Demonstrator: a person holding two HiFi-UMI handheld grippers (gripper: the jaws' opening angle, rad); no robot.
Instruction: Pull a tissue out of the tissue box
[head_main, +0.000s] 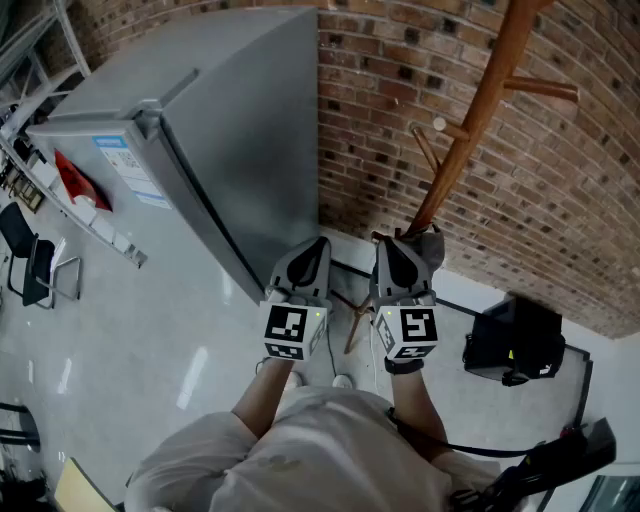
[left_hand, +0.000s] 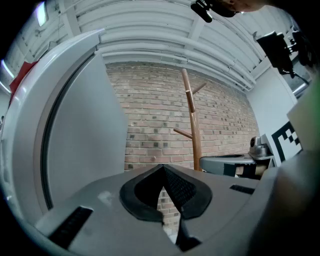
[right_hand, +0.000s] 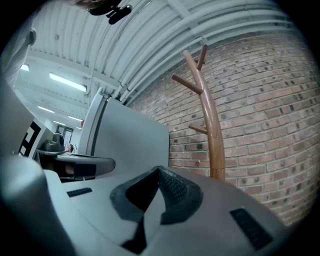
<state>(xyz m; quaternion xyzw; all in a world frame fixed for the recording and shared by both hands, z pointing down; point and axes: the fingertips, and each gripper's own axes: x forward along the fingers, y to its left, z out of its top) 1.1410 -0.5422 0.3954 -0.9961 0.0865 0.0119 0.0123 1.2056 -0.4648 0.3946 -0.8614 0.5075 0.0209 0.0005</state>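
Head view shows me no tissue box, so I cannot tell which way it lies or which hand is nearer. My left gripper (head_main: 312, 250) and right gripper (head_main: 388, 250) sit side by side, jaws pressed together on nothing, facing the brick wall (head_main: 400, 120) beside the refrigerator (head_main: 200, 130).

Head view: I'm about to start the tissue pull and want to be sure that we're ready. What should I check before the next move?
1. Tissue box in sight: not ok. No view shows one.
2. Left gripper empty: ok. Its jaws are together with nothing between them.
3. Right gripper empty: ok. Its jaws are together with nothing between them.
4. Jaws open for a grasp: not ok. Both are shut.
5. Path to the box: cannot tell. Only the refrigerator, coat rack and brick wall lie ahead.
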